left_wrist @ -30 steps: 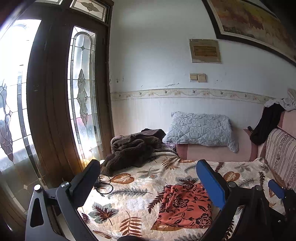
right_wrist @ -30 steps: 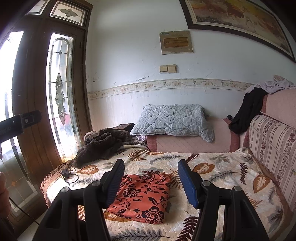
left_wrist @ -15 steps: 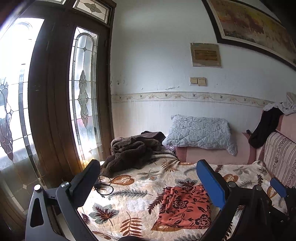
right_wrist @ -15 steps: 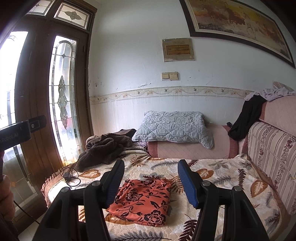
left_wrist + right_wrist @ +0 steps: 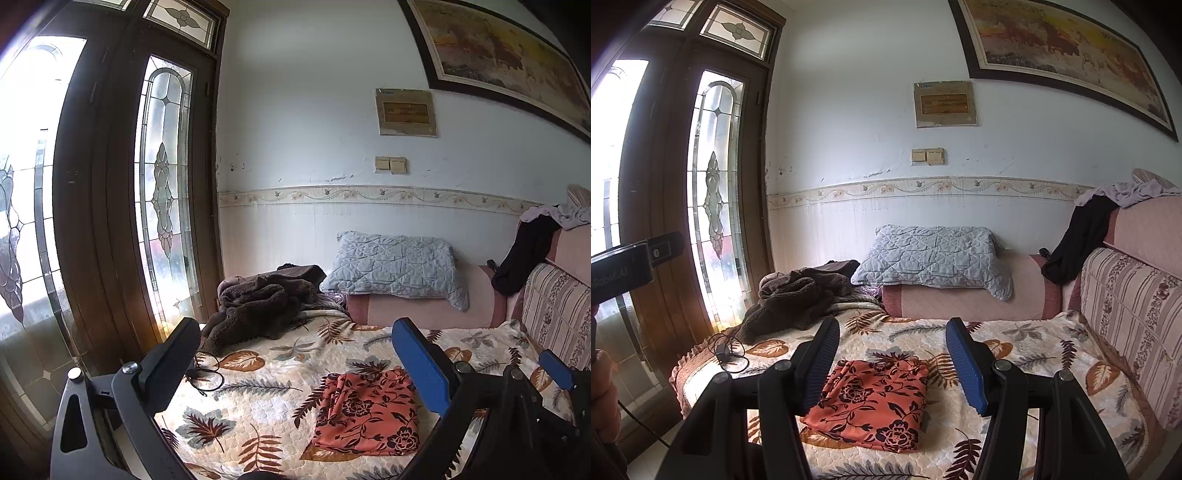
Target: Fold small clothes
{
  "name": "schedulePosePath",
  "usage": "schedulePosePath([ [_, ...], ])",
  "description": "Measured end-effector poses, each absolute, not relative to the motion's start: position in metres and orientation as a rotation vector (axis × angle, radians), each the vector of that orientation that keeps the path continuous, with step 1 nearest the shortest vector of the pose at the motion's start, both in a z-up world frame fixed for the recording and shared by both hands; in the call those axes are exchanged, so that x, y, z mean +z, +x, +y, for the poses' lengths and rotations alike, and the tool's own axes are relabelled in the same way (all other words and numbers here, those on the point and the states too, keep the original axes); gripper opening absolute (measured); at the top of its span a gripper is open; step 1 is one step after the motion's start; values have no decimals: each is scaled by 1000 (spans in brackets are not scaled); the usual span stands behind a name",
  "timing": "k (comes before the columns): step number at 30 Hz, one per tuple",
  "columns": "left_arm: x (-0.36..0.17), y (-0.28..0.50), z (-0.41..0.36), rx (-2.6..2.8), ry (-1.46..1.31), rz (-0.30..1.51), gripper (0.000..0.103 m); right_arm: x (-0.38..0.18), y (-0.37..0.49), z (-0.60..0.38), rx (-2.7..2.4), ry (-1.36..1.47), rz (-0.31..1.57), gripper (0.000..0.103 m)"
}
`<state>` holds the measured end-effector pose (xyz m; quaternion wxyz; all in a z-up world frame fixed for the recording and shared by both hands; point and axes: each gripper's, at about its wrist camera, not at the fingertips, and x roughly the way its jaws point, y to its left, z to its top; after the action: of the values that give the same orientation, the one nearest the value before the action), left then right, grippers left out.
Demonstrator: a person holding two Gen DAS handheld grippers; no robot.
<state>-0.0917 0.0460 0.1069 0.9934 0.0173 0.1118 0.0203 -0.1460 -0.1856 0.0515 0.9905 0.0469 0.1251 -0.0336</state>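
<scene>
Folded orange floral cloth (image 5: 871, 402) flat on leaf-print bedspread (image 5: 1034, 354), near edge. Left tool (image 5: 295, 365) and right tool (image 5: 892, 363) both spread wide, gripping nothing.

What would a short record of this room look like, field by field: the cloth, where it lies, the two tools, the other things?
setting: sofa bed under a leaf-print quilt
main item: orange floral cloth, folded into a flat rectangle
its place: on the quilt, in front of both tools
left gripper: open, holding nothing, clear of the cloth
right gripper: open, holding nothing, clear of the cloth
at the back: grey quilted pillow, brown fleece heap
near the quilt's window-side edge: black cable
on the backrest: black garment
</scene>
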Motion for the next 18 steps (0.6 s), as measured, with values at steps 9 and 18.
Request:
schedulePosePath([
  [9, 107, -87, 43, 34, 35, 219, 103, 51, -139, -189, -77, 94, 251, 64],
  [18, 104, -76, 40, 29, 38, 229, 103, 48, -125, -191, -74, 97, 258, 64],
])
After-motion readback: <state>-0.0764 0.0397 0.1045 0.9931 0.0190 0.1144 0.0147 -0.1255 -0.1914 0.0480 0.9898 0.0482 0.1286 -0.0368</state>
